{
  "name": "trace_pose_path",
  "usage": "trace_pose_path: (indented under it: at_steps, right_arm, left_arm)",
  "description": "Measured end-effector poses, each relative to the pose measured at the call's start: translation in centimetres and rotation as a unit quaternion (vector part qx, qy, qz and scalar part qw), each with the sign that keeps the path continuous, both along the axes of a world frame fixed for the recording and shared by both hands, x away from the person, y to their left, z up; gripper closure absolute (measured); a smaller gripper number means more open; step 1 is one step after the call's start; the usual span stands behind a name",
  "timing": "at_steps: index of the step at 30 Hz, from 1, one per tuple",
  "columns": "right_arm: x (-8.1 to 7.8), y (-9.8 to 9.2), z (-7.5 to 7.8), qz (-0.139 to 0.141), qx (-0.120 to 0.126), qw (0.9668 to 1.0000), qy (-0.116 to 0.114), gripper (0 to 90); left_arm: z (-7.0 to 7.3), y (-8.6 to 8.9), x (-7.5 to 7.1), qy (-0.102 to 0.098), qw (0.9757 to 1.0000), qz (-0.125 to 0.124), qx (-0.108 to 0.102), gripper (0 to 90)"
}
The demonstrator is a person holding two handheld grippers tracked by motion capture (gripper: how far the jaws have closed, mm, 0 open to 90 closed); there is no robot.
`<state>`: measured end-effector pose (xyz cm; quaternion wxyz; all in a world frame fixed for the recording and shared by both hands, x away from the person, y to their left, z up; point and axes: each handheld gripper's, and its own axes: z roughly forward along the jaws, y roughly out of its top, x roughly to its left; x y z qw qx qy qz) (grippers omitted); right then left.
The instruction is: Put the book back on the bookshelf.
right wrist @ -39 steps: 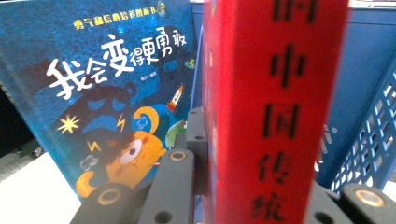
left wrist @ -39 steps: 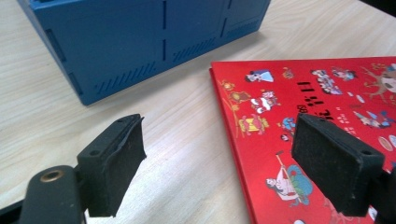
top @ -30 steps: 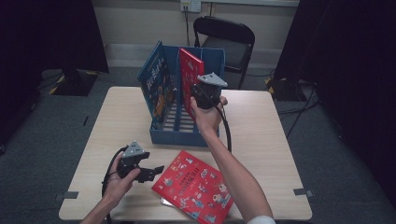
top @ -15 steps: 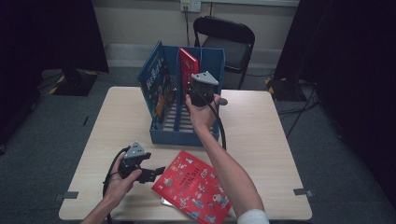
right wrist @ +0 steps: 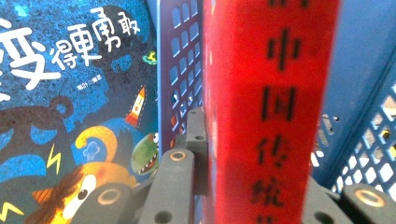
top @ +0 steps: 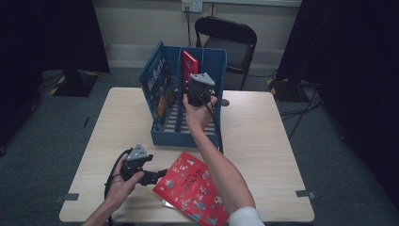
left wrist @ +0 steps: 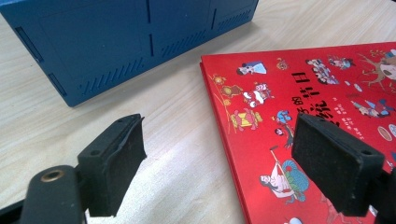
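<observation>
A blue book rack (top: 186,134) stands at the table's far middle. A blue picture book (top: 157,89) (right wrist: 70,107) leans in its left slot. My right gripper (top: 192,87) (right wrist: 247,186) is shut on a thin red book (top: 189,63) (right wrist: 271,107), held upright inside the rack just right of the divider (right wrist: 180,60). A second red picture book (top: 197,193) (left wrist: 317,121) lies flat near the front edge. My left gripper (top: 162,175) (left wrist: 233,163) is open just left of that book, low over the table, one pad (left wrist: 334,168) above its cover.
A black folding chair (top: 230,40) stands behind the table. The wooden table top (top: 263,136) has free room on the right side and at the far left. Cables trail from both grippers.
My right gripper has carried the red book leftward and slightly down into the rack. The left gripper has stayed in place.
</observation>
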<state>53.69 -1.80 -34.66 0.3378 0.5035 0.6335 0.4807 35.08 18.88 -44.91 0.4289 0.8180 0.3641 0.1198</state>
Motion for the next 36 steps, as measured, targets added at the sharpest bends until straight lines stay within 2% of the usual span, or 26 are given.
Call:
trace_pose_path:
  at_steps: [4,10,12,14,27,30,36]
  right_arm:
    - [0.0,0.4,-0.6,-0.002,0.005,1.0,-0.003,80.5]
    - [-0.1,0.4,-2.5,-0.004,0.006,0.9999,0.011,80.4]
    - [-0.4,0.2,-2.9,-0.006,0.011,0.9999,0.009,80.4]
    - [-0.6,0.1,-3.0,0.001,0.004,1.0,0.007,80.4]
    - [-3.6,-1.3,-5.0,0.022,-0.001,0.9997,0.008,79.8]
    - [-3.9,-1.7,-5.2,0.031,0.006,0.9995,0.008,79.2]
    - [-4.4,-1.4,-5.2,0.053,-0.02,0.9984,0.003,77.7]
  left_arm:
    - [0.0,0.0,0.0,-0.002,1.0,0.0,-0.003,16.9]
    - [0.0,0.0,0.0,-0.001,1.0,0.002,0.0,16.9]
    - [0.0,0.0,0.0,-0.001,1.0,0.0,0.003,16.9]
    - [0.0,0.0,0.0,-0.002,1.0,0.0,0.005,16.9]
    - [-0.1,-0.3,-0.1,-0.001,1.0,-0.001,0.005,16.9]
    - [-0.1,-0.3,-0.1,-0.002,1.0,-0.003,0.008,16.9]
    - [-0.1,-0.3,-0.1,-0.002,1.0,-0.002,0.005,16.9]
